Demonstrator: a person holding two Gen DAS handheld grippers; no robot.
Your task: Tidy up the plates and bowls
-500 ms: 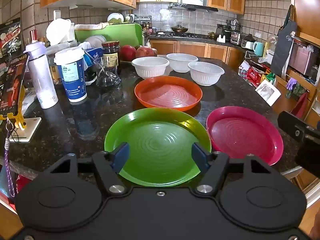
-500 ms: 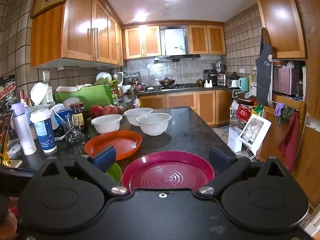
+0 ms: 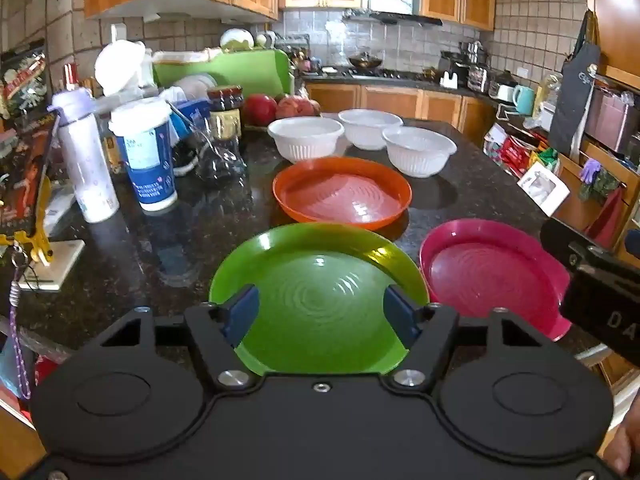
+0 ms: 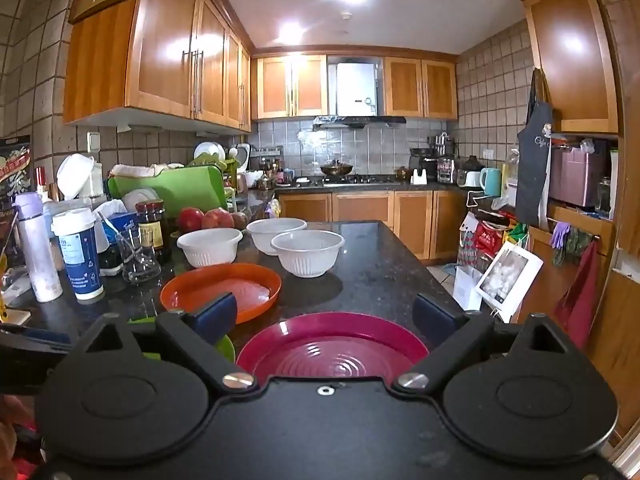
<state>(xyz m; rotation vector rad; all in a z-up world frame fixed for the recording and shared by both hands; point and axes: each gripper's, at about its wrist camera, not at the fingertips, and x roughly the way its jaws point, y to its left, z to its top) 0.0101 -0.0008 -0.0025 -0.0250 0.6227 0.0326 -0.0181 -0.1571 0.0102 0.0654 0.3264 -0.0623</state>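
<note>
We see the left gripper [image 3: 322, 312] open wide, nothing held, with the green plate [image 3: 320, 280] at lower centre of its frame, right behind and between the fingers. The pink plate [image 3: 492, 272] lies lower right, the orange plate [image 3: 342, 192] mid-frame, three white bowls [image 3: 306, 136] above it. In the right view, the right gripper [image 4: 332, 318] is open too, empty, pink plate [image 4: 332, 344] bottom centre between its fingers on the dark counter [image 4: 380, 272].
</note>
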